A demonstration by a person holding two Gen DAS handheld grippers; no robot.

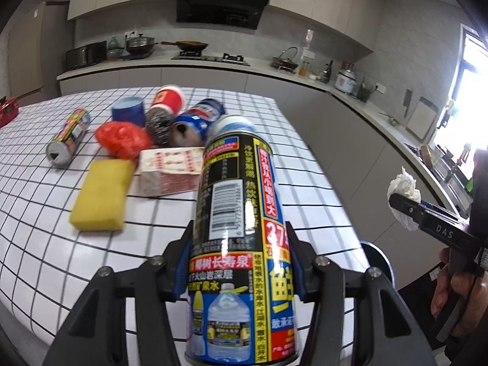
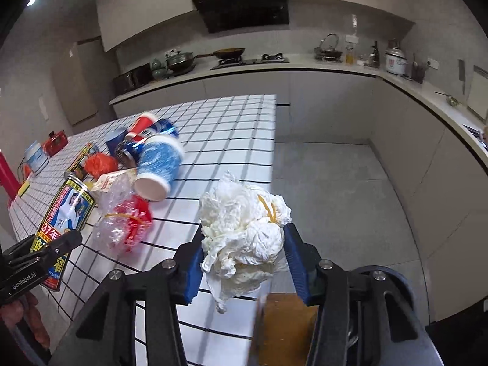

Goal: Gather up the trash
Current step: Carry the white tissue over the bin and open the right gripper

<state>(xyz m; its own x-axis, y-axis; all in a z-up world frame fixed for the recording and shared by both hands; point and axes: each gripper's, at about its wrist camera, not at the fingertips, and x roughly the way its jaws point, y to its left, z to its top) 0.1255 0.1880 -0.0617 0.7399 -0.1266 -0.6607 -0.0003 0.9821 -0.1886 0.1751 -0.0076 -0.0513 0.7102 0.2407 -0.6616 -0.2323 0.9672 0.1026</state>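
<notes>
My left gripper (image 1: 239, 241) is shut on a tall black, blue and yellow drink can (image 1: 238, 228) and holds it above the white gridded table (image 1: 36, 244). It also shows in the right wrist view (image 2: 62, 222). My right gripper (image 2: 244, 244) is shut on a crumpled white paper ball (image 2: 244, 231) bound with a yellow rubber band, past the table's right edge; the ball also shows in the left wrist view (image 1: 404, 195). Other trash lies on the table: a yellow sponge (image 1: 102, 195), a red bag (image 1: 122, 138), a carton (image 1: 170, 170), a Pepsi can (image 1: 198, 119) and a blue paper cup (image 2: 158, 167).
A clear and red plastic wrapper (image 2: 122, 225) lies near the table's front edge. A second can (image 1: 68, 137), a steel scourer (image 1: 158, 125) and a red cup (image 1: 167, 99) lie further back. A brown bin or box (image 2: 283, 329) sits below the right gripper. The kitchen counter (image 2: 305, 64) runs behind.
</notes>
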